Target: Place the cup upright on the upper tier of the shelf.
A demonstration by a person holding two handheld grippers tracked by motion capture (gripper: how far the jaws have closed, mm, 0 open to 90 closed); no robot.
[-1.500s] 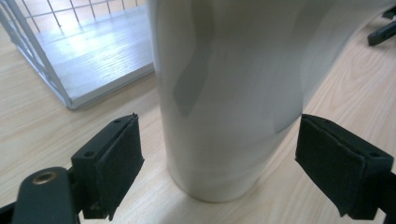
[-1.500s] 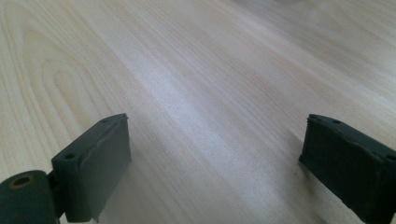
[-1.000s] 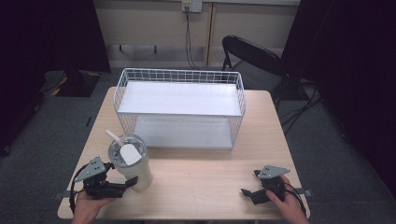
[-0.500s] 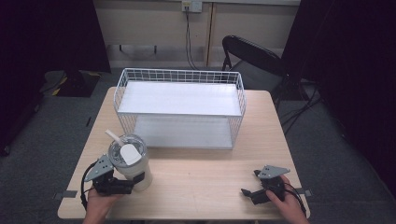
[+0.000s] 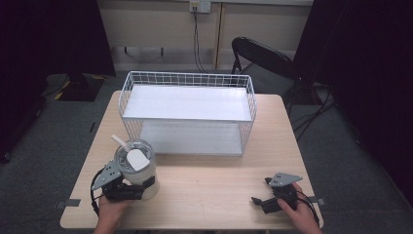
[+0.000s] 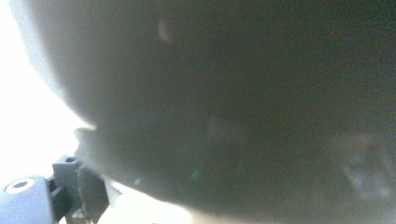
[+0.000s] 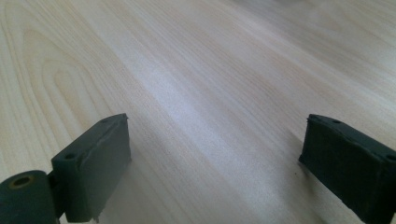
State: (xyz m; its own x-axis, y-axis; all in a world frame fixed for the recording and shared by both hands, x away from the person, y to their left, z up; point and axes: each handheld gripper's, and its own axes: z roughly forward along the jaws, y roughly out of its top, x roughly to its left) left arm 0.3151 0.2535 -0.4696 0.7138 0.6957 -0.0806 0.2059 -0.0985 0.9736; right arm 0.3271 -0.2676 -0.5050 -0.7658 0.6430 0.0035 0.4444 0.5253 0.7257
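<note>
- The tumbler (image 5: 136, 168), a pale cup with a clear lid, a white flap and a straw slanting toward 10 o'clock, stands upright at the 7 o'clock part of the surface (image 5: 209, 187), just in front of the wire basket's near-left corner and apart from it
- The left tongs (image 5: 139, 187) press against the tumbler's near side at its lower half; in the left gripper view the tumbler's wall (image 6: 224, 107) sits so close that it blurs into a dark curve, with one jaw's edge at the lower left
- Whether the left tongs have clamped the cup or merely bracket it, I cannot tell; the low side approach looks chosen to take the body below the lid, where the wall is firm and the straw stays clear
- The wire basket (image 5: 187, 80), a white two-level rack with solid white shelves, sits at 12 o'clock from the tumbler's spot toward the surface's far half; its open top and open front seem the likely place for the cup
- The right tongs (image 5: 259, 202) rest at 5 o'clock on the surface, well apart from the tumbler, jaws spread wide with bare wood grain between them in the right gripper view (image 7: 212, 158); they hold nothing, probably parked so as not to crowd the left hand's work
- A dark folding chair (image 5: 265, 56) stands beyond the surface at 1 o'clock
</note>
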